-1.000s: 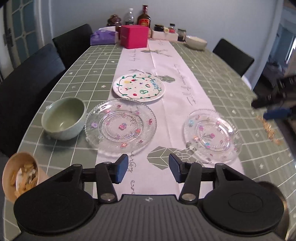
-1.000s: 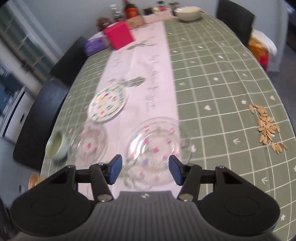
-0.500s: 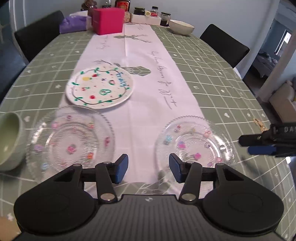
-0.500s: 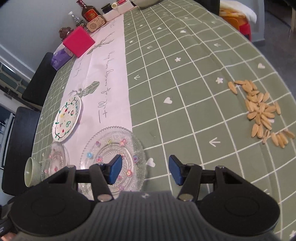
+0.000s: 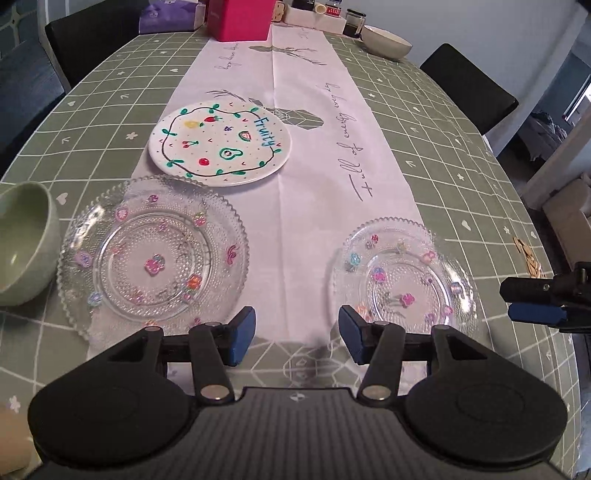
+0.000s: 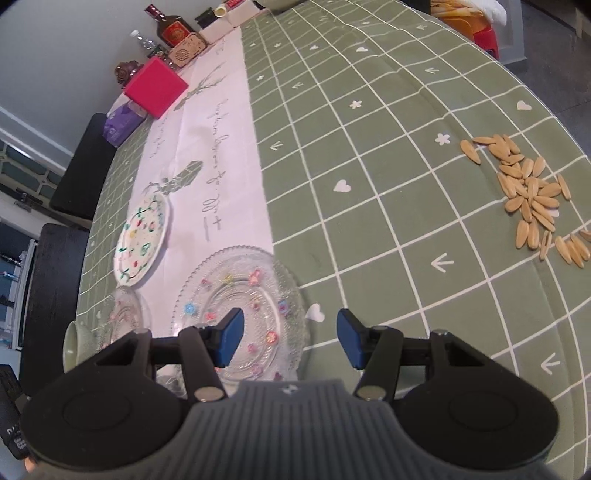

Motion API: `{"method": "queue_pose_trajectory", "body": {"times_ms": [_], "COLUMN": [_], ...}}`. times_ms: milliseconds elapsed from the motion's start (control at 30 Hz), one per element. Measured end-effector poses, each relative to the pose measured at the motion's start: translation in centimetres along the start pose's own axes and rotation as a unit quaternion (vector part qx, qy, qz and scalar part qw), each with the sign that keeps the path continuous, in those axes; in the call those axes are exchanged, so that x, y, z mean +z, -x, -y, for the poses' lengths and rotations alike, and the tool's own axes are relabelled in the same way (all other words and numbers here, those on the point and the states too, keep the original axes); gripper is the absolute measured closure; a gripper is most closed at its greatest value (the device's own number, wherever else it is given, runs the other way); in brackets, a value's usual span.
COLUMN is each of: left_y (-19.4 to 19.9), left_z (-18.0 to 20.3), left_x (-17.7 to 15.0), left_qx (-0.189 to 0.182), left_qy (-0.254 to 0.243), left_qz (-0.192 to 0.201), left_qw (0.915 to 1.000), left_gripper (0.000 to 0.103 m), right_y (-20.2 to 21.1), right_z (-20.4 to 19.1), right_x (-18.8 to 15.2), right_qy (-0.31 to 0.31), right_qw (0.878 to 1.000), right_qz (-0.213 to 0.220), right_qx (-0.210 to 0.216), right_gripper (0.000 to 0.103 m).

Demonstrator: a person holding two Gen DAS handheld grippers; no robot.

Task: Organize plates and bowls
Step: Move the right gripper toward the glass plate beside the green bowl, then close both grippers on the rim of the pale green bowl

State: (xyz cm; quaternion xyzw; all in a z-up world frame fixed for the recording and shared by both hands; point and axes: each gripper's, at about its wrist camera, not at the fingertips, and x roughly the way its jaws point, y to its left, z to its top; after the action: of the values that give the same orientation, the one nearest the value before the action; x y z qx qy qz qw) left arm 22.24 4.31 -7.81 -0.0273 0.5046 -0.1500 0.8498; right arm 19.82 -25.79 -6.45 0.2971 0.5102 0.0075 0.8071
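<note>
Two clear glass plates with flower dots lie near me: a large one point(image 5: 151, 254) on the left and a smaller one point(image 5: 400, 277) on the right. Behind them lies a white plate point(image 5: 219, 142) painted with fruit. A green bowl point(image 5: 22, 243) stands beside the large glass plate. My left gripper point(image 5: 297, 339) hangs open over the white runner between the glass plates, holding nothing. My right gripper point(image 6: 290, 339) is open at the smaller glass plate point(image 6: 240, 310), one finger above the plate, the other outside its rim. The left wrist view shows the right gripper point(image 5: 532, 299) beside that plate.
Loose seeds point(image 6: 535, 199) are scattered on the green checked tablecloth point(image 6: 369, 166) to the right. A cream bowl point(image 5: 386, 42), a pink box point(image 5: 240, 18), a purple pack point(image 5: 170, 18), jars and a bottle point(image 6: 173, 27) stand at the far end. Black chairs point(image 5: 469, 88) line the sides.
Both grippers came lower and closer to the plates. The left view swung right, from the large plate toward the gap between the glass plates. The right gripper reached the smaller plate's right rim.
</note>
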Motion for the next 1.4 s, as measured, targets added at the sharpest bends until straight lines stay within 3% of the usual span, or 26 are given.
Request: {"method": "queue_pose_trajectory", "body": {"times_ms": [67,167,333,467,633,767,867,967,1133,1267,1400], "left_y": [2.2,5.1,7.8,10.7,13.0,11.8,10.6,8.8,6.3,5.7,4.6], "left_z": [0.3,0.4,-2.9,-7.0,-11.2,-14.4,-17.2,-20.0,-23.0,-24.7,-25.7], "left_x": [-0.4,-0.6,0.4,1.9,3.5,4.0,4.6,5.0,4.9,4.8,4.5], "left_qx": [0.001,0.02,0.046,0.072,0.107,0.119,0.128,0.109,0.068,0.036,0.043], "left_qy": [-0.033,-0.078,-0.038,0.007,0.01,0.031,0.084,0.133,0.184,0.235,0.273], "left_qz": [0.007,0.041,0.044,0.088,0.117,0.103,0.083,0.053,0.015,0.006,-0.019], "left_qw": [0.9994,0.9959,0.9972,0.9935,0.9873,0.9871,0.9847,0.9836,0.9804,0.9714,0.9609], "left_gripper": [0.041,0.04,0.04,0.04,0.034,0.034,0.034,0.034,0.036,0.036,0.043], "right_y": [1.5,4.4,5.7,3.9,-0.1,-3.8,-6.7,-9.4,-12.8,-15.2,-16.9], "right_z": [-1.1,-3.8,-8.5,-12.6,-17.2,-21.8,-24.8,-27.2,-28.9,-28.7,-29.4], "right_x": [-0.8,-2.6,-5.1,-6.0,-5.2,-4.5,-4.3,-4.1,-3.4,-3.0,-3.2], "right_qy": [0.026,0.098,0.174,0.208,0.185,0.172,0.159,0.178,0.181,0.135,0.132], "right_qw": [0.999,0.995,0.983,0.976,0.98,0.98,0.983,0.982,0.982,0.987,0.985], "right_qz": [-0.025,-0.007,0.009,-0.001,-0.04,-0.059,-0.068,-0.059,-0.053,-0.087,-0.105], "right_qx": [0.01,0.034,0.059,0.058,0.061,0.074,0.068,0.023,0.013,0.028,0.025], "right_gripper": [0.047,0.047,0.048,0.048,0.049,0.049,0.049,0.051,0.062,0.062,0.058]}}
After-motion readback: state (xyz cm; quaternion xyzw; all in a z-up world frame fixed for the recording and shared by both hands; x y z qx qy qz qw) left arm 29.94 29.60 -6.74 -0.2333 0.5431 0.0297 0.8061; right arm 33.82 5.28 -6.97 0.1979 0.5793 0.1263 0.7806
